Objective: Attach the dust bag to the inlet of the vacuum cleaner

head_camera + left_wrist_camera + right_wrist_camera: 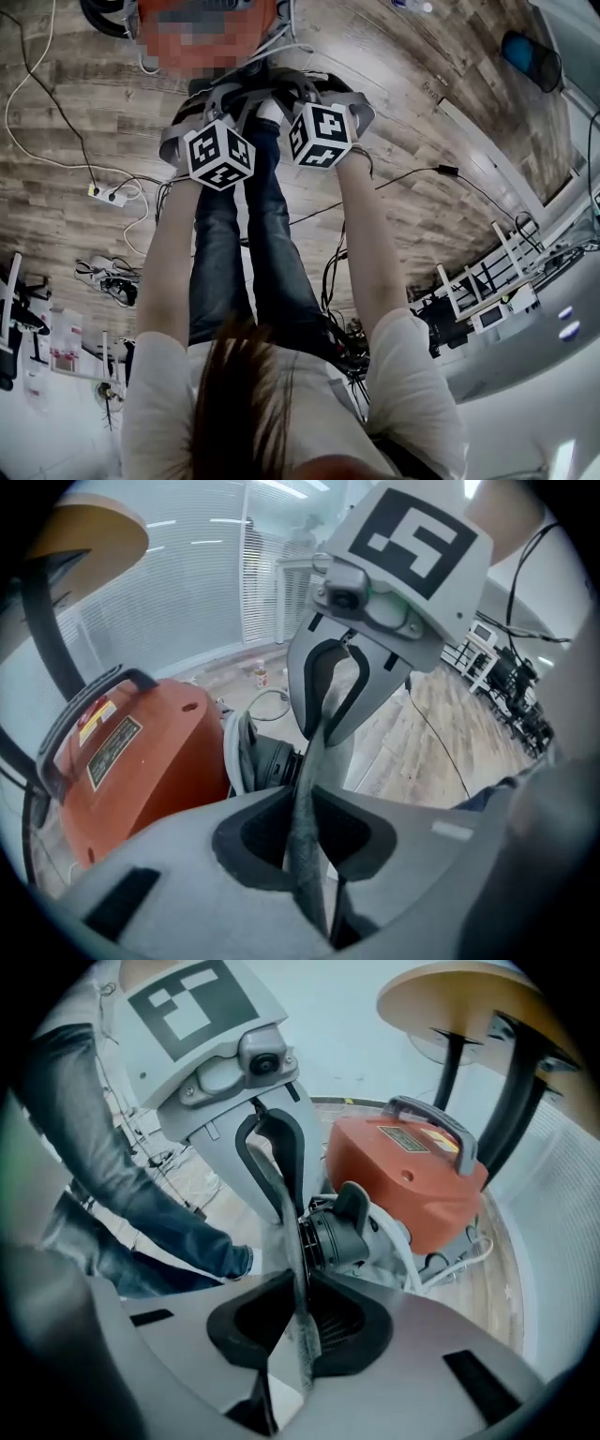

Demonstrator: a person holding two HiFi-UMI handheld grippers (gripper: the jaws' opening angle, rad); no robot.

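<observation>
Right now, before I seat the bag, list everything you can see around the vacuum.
vacuum cleaner: one, orange with a dark handle, straight ahead of the jaws.
dust bag: one, grey fabric, held taut by both pairs of jaws.
black round fitting: one, on the vacuum cleaner's near side, probably the inlet.
round table: one, tan top, black legs, over the vacuum cleaner.
power strip: one, white, on the wooden floor, left in the head view.
cables: several, black and white, across the floor.
left gripper: grey, shut on the bag.
right gripper: grey, shut on the bag.
legs: two, blue jeans.
</observation>
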